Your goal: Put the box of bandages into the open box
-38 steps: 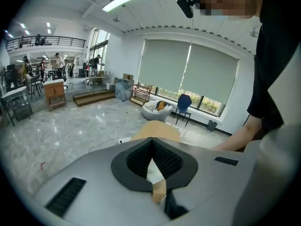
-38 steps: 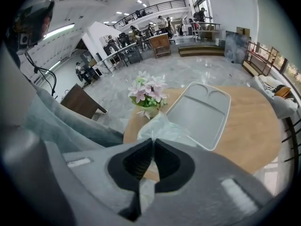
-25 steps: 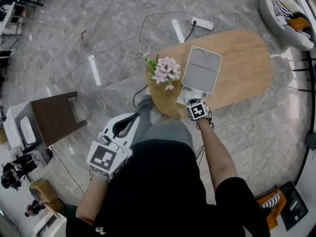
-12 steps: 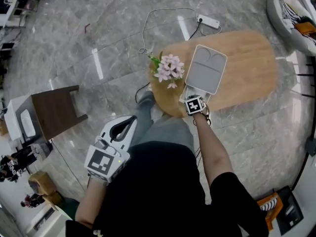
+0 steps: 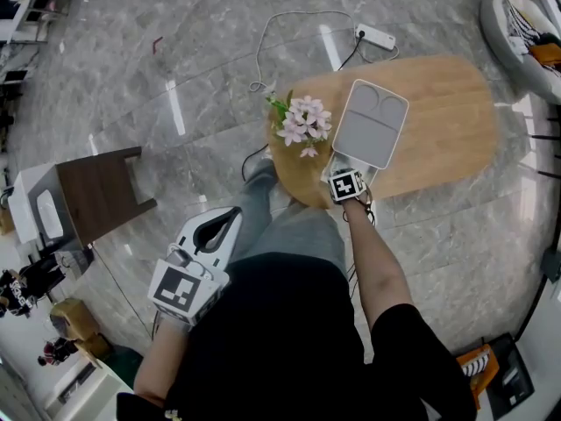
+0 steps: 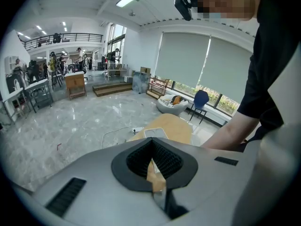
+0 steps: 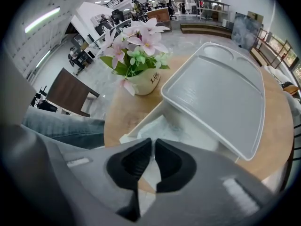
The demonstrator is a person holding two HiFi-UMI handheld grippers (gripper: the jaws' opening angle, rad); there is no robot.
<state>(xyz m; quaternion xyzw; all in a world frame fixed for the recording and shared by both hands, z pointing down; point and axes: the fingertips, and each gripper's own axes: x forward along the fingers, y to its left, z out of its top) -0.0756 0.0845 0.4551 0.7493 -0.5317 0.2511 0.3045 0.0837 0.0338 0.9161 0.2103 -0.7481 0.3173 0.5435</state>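
On table (image 5: pixel 438 103), open box (image 7: pixel 141 121): long axis runs away fr. person (image 5: pixel 289 323).

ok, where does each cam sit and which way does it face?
Head view: on the head, facing steeply down at table and box; shows torso, right forearm, left claw, right claw.
Left gripper view: on the left claw, held low, facing across to the table; shows its shut jaws, right forearm.
Right gripper view: on the right claw, facing down into the box beside flowers; its jaws have just been opening, slightly apart, empty.
All share table and box.
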